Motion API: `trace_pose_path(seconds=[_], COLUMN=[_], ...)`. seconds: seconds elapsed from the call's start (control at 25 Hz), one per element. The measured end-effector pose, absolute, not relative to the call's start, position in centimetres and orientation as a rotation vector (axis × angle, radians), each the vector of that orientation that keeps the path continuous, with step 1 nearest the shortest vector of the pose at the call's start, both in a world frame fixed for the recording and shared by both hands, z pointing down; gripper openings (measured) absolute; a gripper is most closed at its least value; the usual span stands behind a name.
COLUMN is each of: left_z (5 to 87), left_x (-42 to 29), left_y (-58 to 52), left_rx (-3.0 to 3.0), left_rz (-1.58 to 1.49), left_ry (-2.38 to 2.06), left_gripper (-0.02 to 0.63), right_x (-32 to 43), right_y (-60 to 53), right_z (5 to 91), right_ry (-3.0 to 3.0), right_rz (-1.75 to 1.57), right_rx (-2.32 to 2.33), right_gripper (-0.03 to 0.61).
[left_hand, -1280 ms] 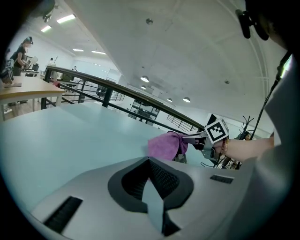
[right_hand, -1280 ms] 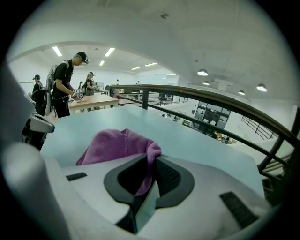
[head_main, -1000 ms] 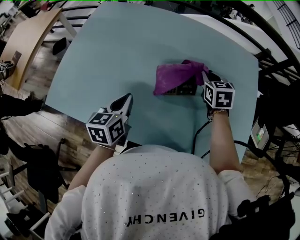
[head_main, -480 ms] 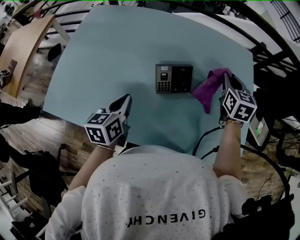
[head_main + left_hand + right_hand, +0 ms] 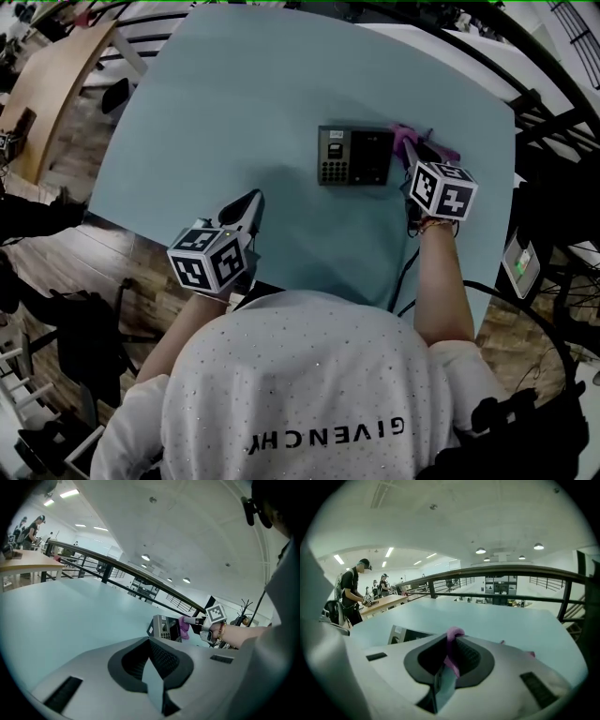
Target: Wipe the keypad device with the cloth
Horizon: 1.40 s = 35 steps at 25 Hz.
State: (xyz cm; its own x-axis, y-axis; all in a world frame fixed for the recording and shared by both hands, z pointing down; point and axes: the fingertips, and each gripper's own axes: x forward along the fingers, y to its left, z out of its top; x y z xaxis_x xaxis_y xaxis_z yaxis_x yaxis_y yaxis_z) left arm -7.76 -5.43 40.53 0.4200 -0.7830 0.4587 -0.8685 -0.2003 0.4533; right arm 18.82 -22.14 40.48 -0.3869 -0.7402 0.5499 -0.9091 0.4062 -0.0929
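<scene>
- The step in hand is the wiping itself. The right gripper (image 5: 413, 161) brings the purple cloth (image 5: 409, 141) up to the 3 o'clock edge of the keypad device (image 5: 354, 156). The cloth looks to be touching that edge, but little or none of it lies on the face.
- The right gripper view shows its jaws pinched together on a fold of the cloth (image 5: 453, 638). The fold stands up between them, and the device (image 5: 404, 634) lies ahead at about 10 o'clock.
- The left gripper (image 5: 249, 202) rests on the teal table (image 5: 262, 103), well apart from the device at about its 7 o'clock. Its own view shows the jaws closed together with nothing between them.
- The device lies flat on the table with the keys at its 9 o'clock end and the dark panel toward the cloth. The whole face is uncovered.
- As I judge it, the next move calls for a sweep toward 9 o'clock. The cloth should be kept low enough to drag across the panel and then the keys.
- The device is held by nothing, so a hard push could slide it. The idle left gripper might steady it.
- Compared with half a second ago, the cloth no longer hangs loose and apart at the device's 4 o'clock. It is now bunched against the right edge, and the right gripper has come inward.
- A second ago the cloth was draped over the device and hid most of it. The left gripper has kept its place throughout.
</scene>
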Motion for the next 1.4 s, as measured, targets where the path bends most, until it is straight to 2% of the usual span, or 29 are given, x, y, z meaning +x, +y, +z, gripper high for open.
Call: trace_pose_path(seconds=[0.64, 1.4], left_z=[41.4, 40.4], left_x=[-8.8, -6.3], left_y=[-4.3, -5.8], left_rx=[1.998, 2.112], left_rz=[0.204, 0.201], left_ry=[-1.392, -1.234], left_gripper=[0.0, 0.0], right_x=[17.1, 18.5], right_y=[-19.8, -12.8], right_z=[44.3, 48.5], right_ry=[-2.265, -2.078], right_rz=[0.803, 0.97], right_rx=[1.352, 1.363], right_gripper=[0.038, 0.038])
